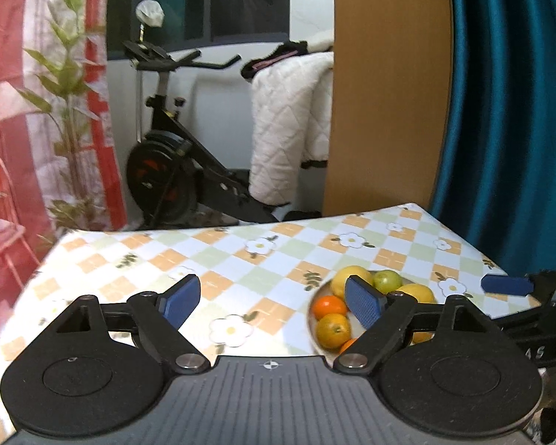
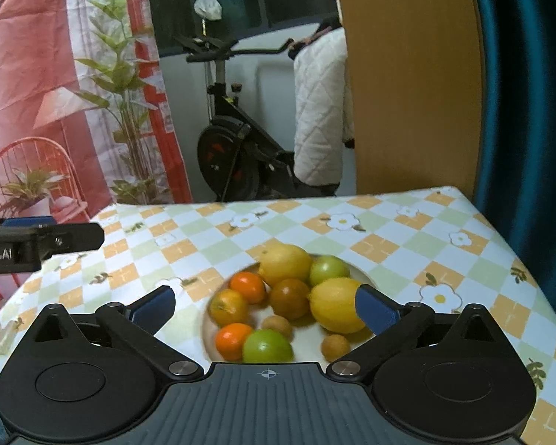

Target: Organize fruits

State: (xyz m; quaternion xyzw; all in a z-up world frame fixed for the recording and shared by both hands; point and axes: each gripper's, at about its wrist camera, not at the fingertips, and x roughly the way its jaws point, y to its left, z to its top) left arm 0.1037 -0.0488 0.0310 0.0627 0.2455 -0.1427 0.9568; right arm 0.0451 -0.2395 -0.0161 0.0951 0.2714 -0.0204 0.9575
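Note:
A white plate (image 2: 363, 278) of fruit sits on the checkered tablecloth. It holds two lemons (image 2: 337, 309), green fruits (image 2: 267, 346), several oranges (image 2: 246, 286) and two small brown fruits (image 2: 335, 346). My right gripper (image 2: 267, 306) is open and empty, hovering just in front of and above the plate, its fingers either side of the fruit. My left gripper (image 1: 272, 300) is open and empty, left of the plate (image 1: 317, 298), over bare cloth. The same fruits show partly behind its right finger (image 1: 363, 300). Each gripper shows at the edge of the other's view.
The table (image 2: 389, 222) ends at a far edge, with an exercise bike (image 2: 237, 141), a white quilted cover, a wooden panel (image 2: 411, 74) and a teal curtain beyond. A red printed backdrop with a plant stands at the left.

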